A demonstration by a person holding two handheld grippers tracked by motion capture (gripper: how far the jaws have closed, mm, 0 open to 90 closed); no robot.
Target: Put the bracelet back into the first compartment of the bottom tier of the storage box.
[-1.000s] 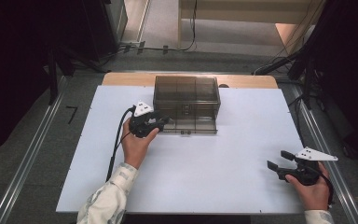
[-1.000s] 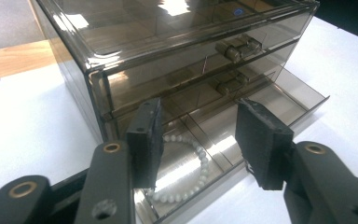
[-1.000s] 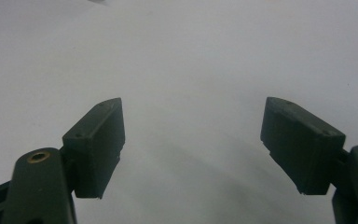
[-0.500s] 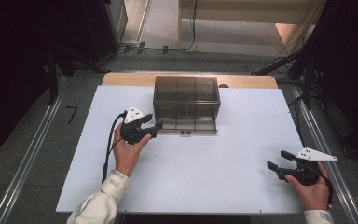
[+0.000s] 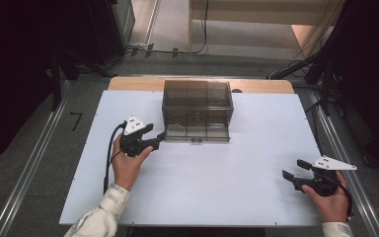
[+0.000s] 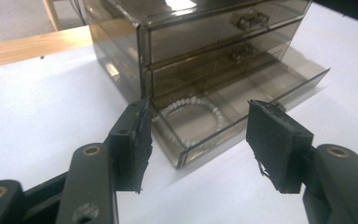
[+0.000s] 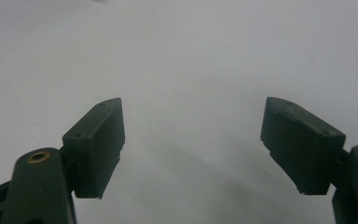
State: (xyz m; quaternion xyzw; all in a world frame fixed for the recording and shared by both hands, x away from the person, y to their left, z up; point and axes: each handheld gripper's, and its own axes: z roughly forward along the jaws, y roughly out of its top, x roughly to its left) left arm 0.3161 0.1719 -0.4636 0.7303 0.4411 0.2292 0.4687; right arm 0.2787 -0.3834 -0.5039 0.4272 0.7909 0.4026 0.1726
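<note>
Right, we see a white desk (image 5: 197,187) with a smoky transparent plastic three-drawer chest (image 5: 197,106) standing near the middle of its far edge. Its bottom drawer (image 6: 242,100) is pulled out toward the near edge, the two upper ones are closed. Inside the open drawer, at its left end, lies a ring of pale beads (image 6: 191,114). Our left claw (image 5: 154,135) sits just beside the drawer's front left corner, jaws apart, gripping nothing; from the left gripper view that corner sits between the two pads (image 6: 277,140), whether touching we cannot tell. A black cable (image 5: 109,155) trails from it toward the near edge. Our right claw (image 5: 293,170) is low over bare desk near the near right corner, well apart from the chest, jaws wide apart, empty.
</note>
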